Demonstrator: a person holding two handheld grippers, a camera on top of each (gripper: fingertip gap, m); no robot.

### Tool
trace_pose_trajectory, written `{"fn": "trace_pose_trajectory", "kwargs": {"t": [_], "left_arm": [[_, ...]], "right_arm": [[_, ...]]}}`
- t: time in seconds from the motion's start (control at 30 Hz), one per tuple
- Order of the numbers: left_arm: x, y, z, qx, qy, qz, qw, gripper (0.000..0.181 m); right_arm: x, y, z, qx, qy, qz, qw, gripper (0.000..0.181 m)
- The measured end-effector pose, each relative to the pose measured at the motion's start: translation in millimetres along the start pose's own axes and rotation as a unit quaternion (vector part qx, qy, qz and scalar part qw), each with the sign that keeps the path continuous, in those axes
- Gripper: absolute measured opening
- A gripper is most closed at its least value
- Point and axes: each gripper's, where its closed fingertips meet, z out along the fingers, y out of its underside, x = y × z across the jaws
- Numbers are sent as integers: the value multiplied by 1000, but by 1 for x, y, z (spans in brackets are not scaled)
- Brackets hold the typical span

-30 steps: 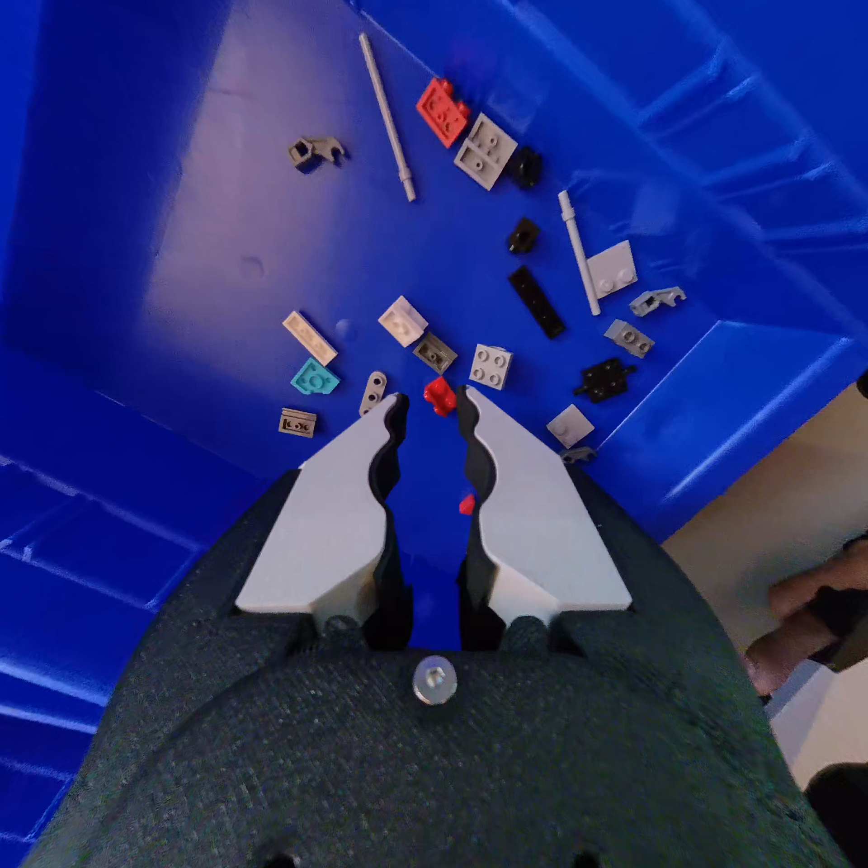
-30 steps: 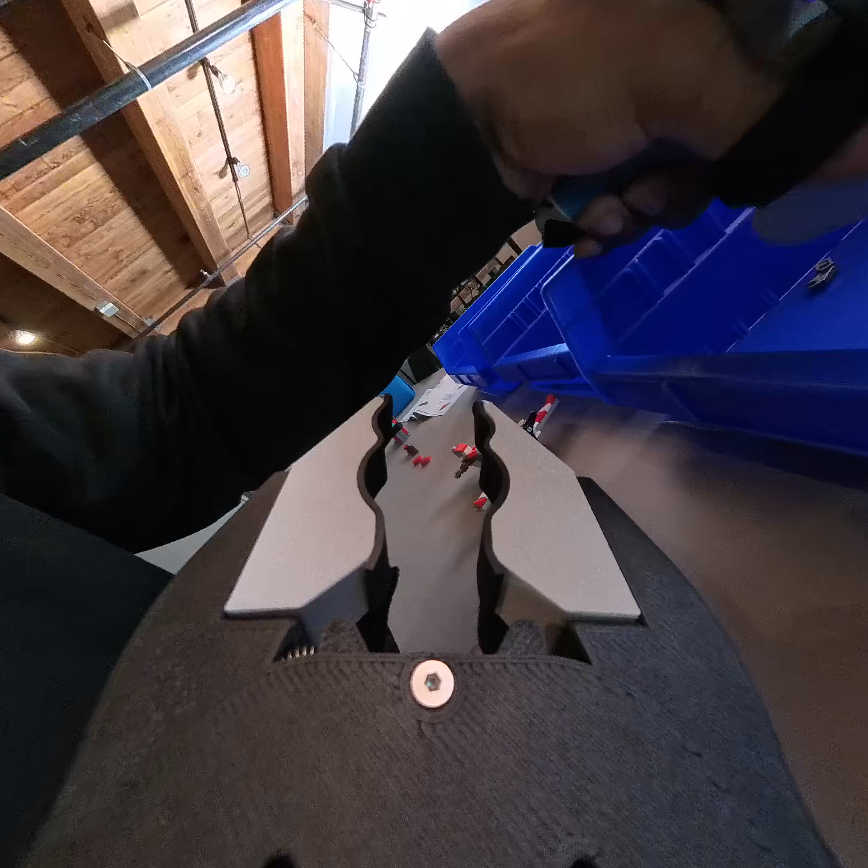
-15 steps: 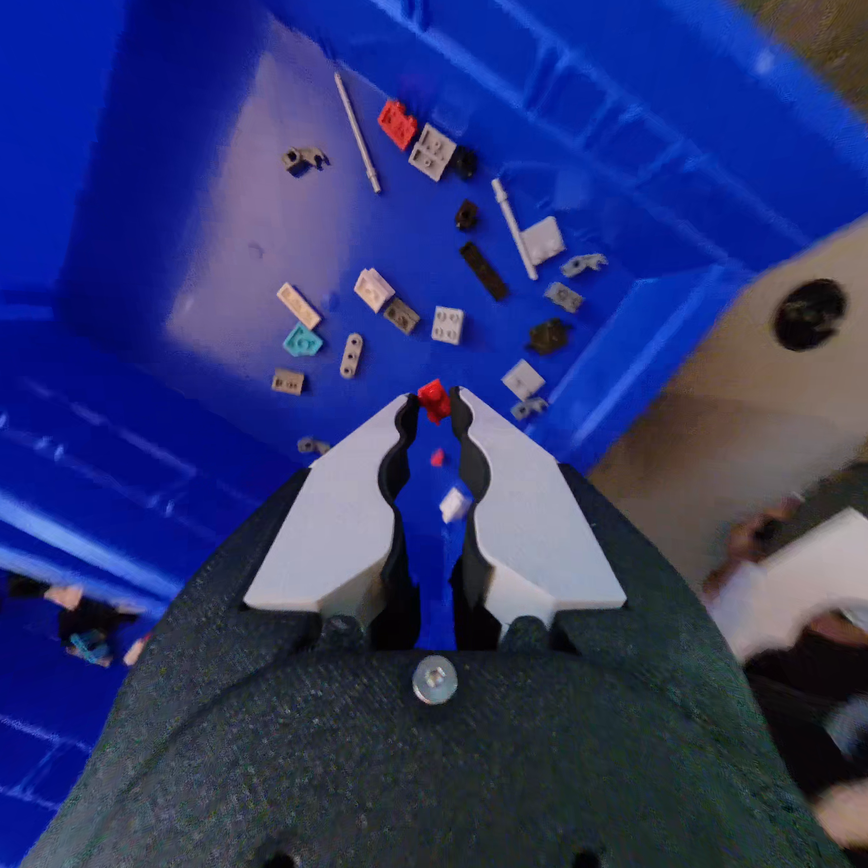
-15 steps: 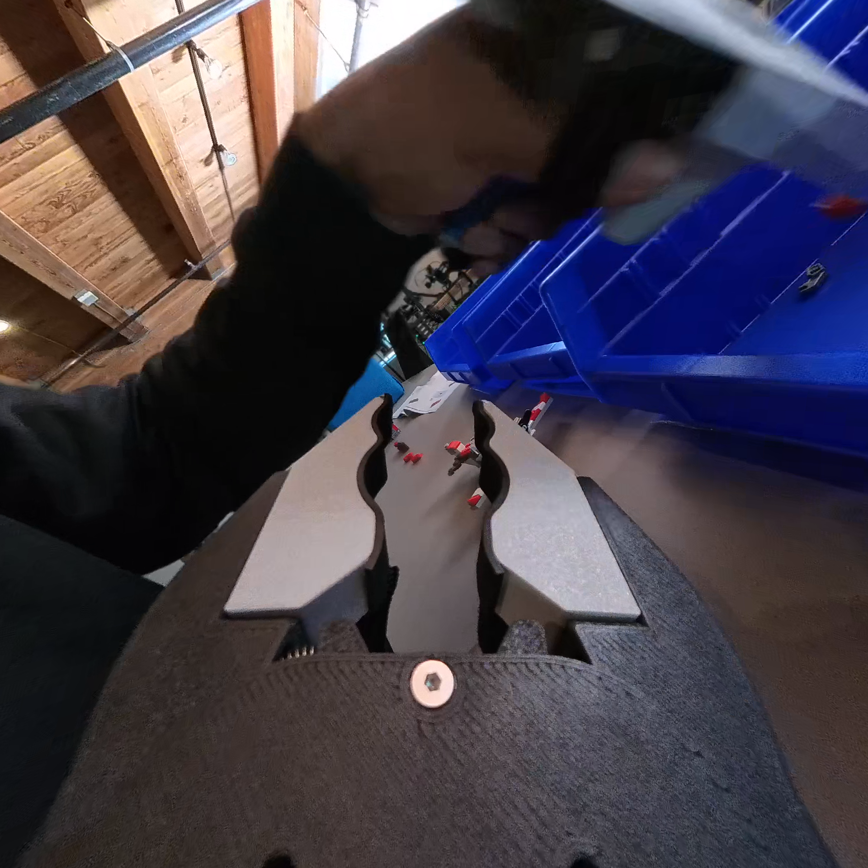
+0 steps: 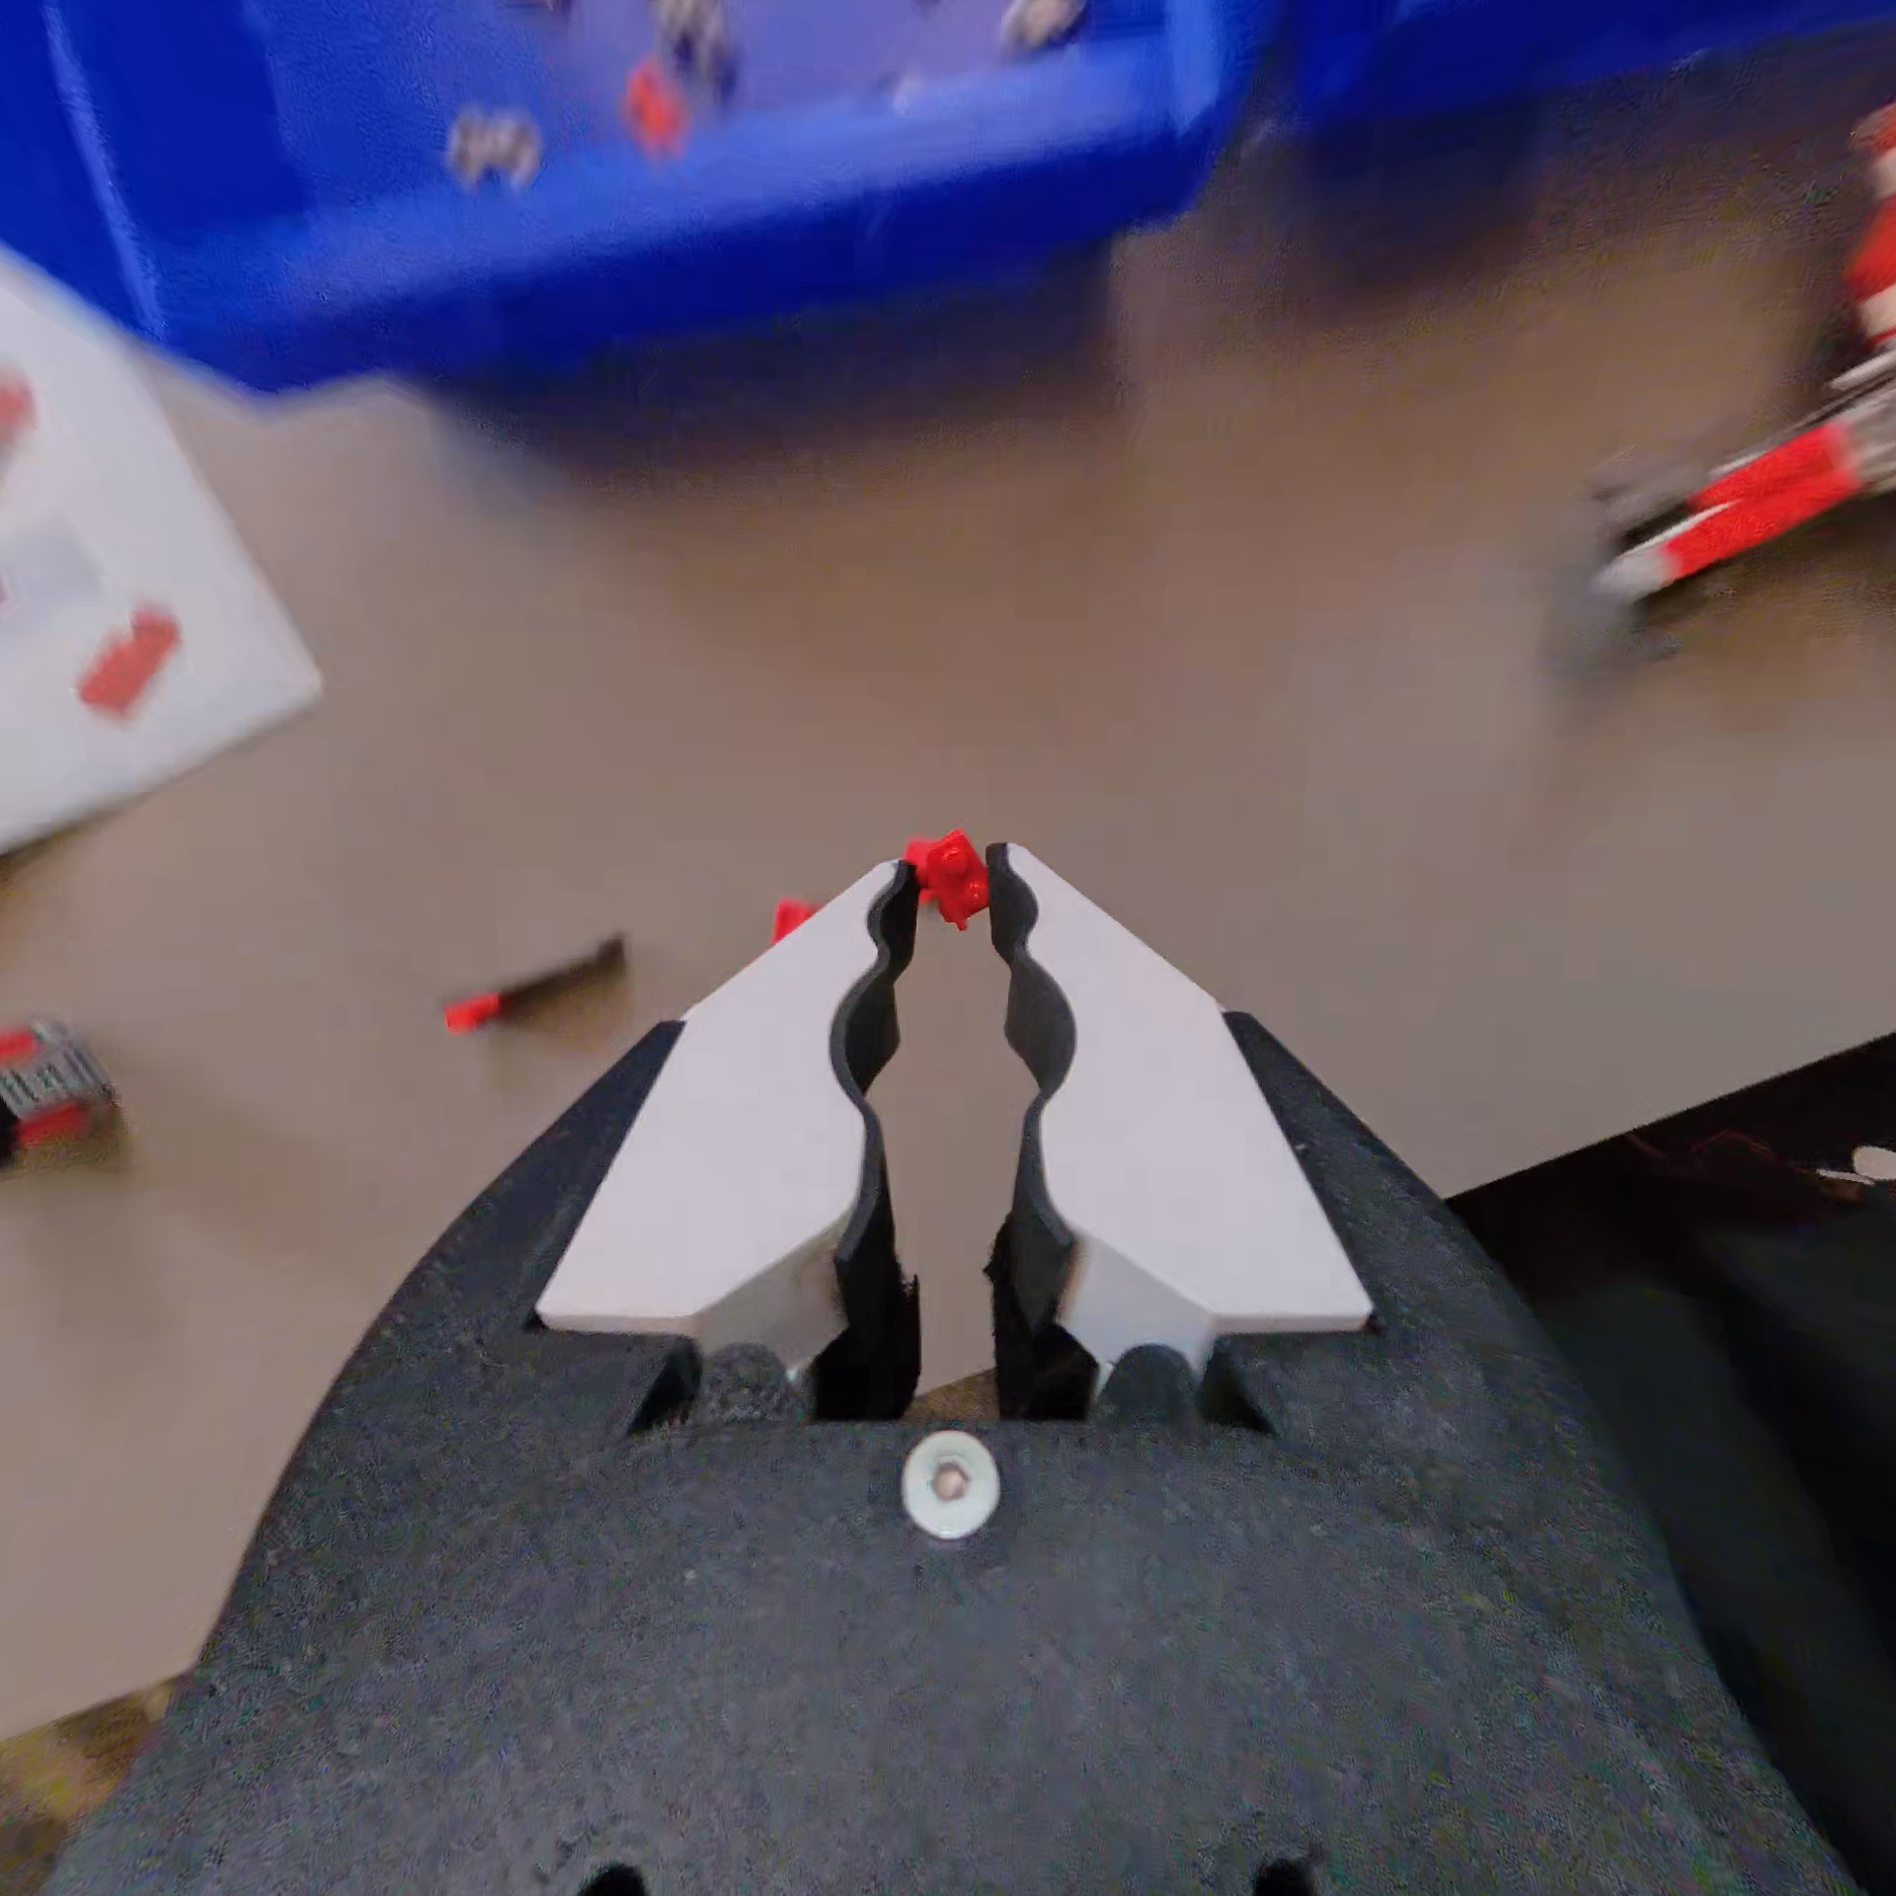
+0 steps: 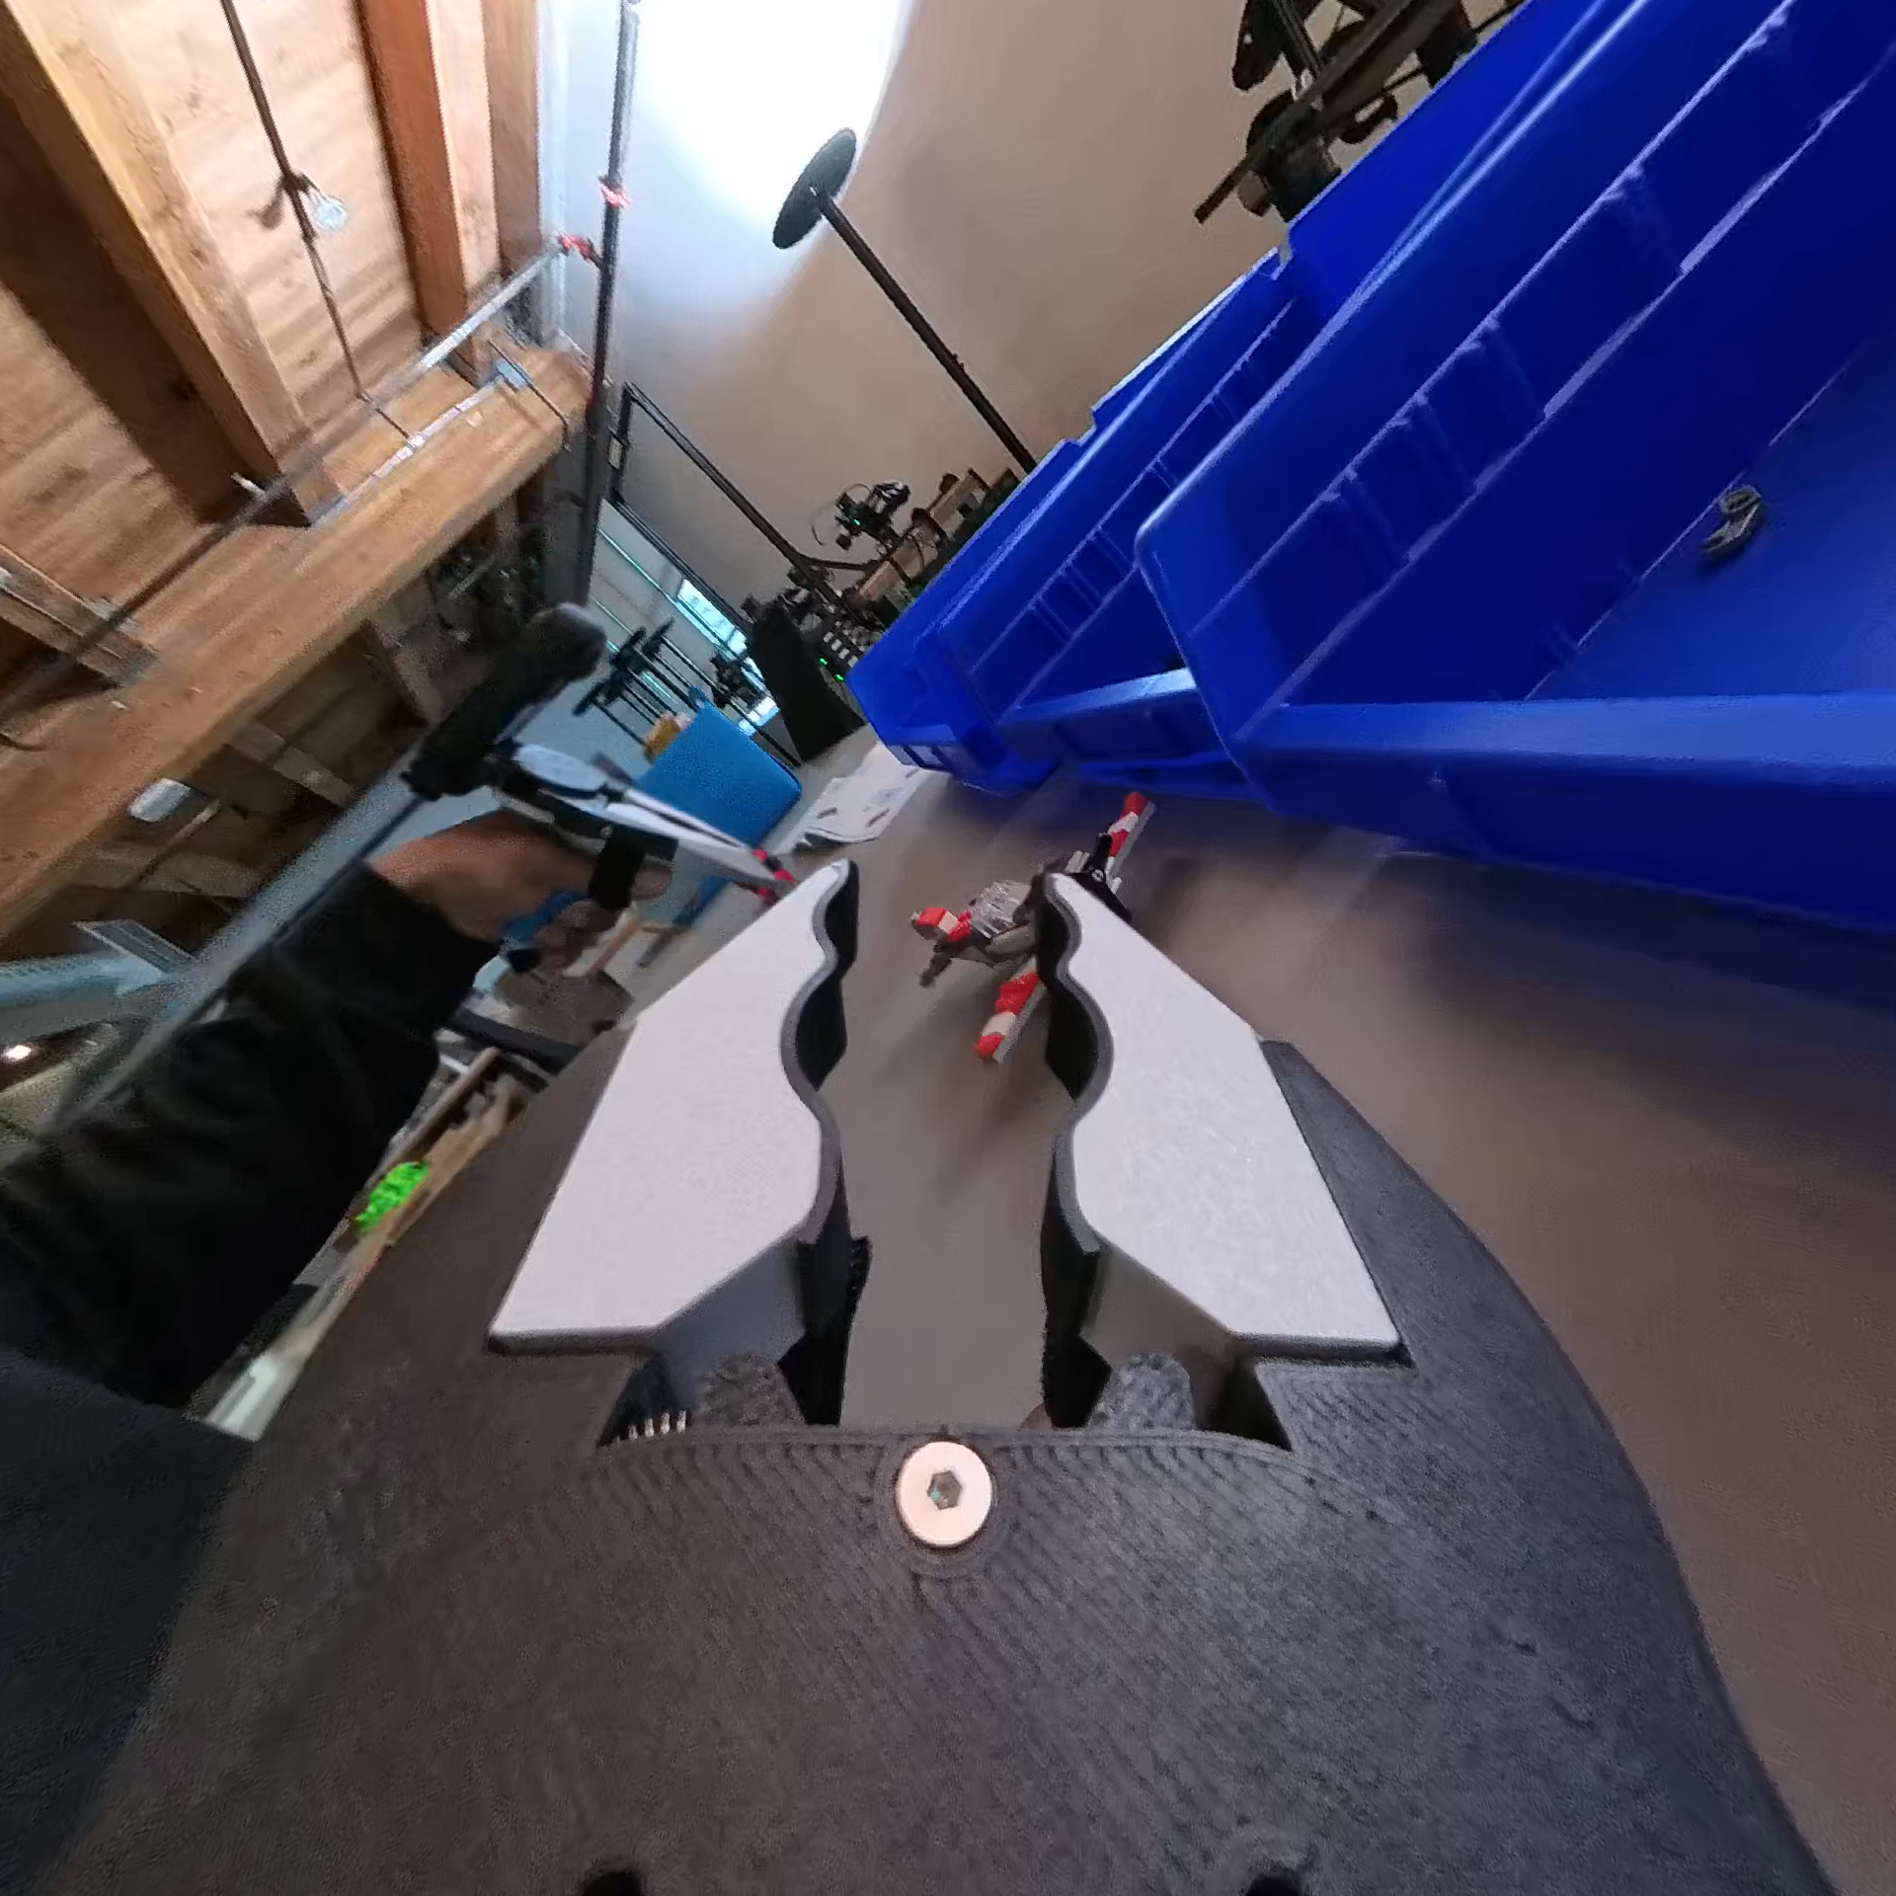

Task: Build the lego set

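Two grippers: left gripper (image 5: pixel 949 872) jaws clench a red piece (image 5: pixel 950 877) above the table (image 5: pixel 1026 667); right gripper (image 6: pixel 944 903) jaws released.

Left wrist view is smeared with motion blur: the blue bin (image 5: pixel 657 195) and the red-and-white lego model (image 5: pixel 1765 513) streak, while the left gripper (image 5: pixel 949 872) stays crisp under soft, even light. On the right wrist view, a blown-out white window glare (image 6: pixel 759 92) burns at top centre. The wooden beams (image 6: pixel 205 308) bow with fisheye distortion, and the far background goes soft.
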Motion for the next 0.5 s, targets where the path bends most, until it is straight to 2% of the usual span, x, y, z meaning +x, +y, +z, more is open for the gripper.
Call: {"fn": "trace_pose_trajectory", "kwargs": {"t": [0.1,0.2,0.37,0.5], "left_arm": [[-18,36,17,-20,6,-26,999,14],[-21,52,31,-37,8,-23,999,14],[-16,58,44,-55,18,-8,998,20],[-7,31,25,-24,11,17,1000,30]], "right_arm": [[2,7,4,-17,20,-17,999,33],[3,10,6,-25,33,-27,999,33],[5,10,7,-27,40,-27,998,33],[5,12,7,-32,43,-32,998,33]]}}
